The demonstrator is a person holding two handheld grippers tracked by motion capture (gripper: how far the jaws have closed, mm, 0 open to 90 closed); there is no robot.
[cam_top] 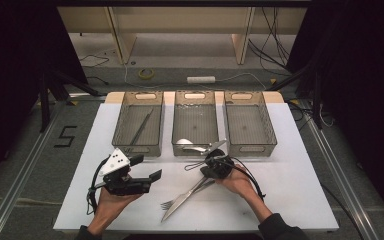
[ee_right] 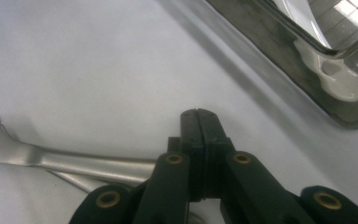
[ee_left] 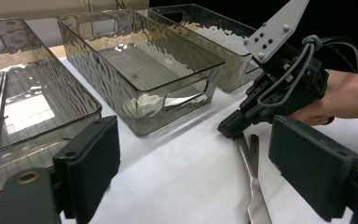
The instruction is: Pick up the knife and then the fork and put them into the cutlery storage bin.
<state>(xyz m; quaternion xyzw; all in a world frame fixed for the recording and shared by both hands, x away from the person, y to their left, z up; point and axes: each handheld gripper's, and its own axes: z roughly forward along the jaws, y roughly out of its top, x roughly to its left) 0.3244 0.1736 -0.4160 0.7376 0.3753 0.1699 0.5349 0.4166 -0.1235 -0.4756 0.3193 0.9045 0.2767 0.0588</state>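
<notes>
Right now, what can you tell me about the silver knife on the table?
The knife is shiny silver metal, long and flat, lying slantwise on the white table in front of the middle bin. Its handle end points toward the right gripper, whose jaws are shut at that end; whether they pinch it cannot be told. A fork lies alongside, partly underneath it.

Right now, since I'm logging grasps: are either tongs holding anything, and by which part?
Left tongs open, empty. Right tongs shut over the knife's handle end; whether they pinch it cannot be told.
</notes>
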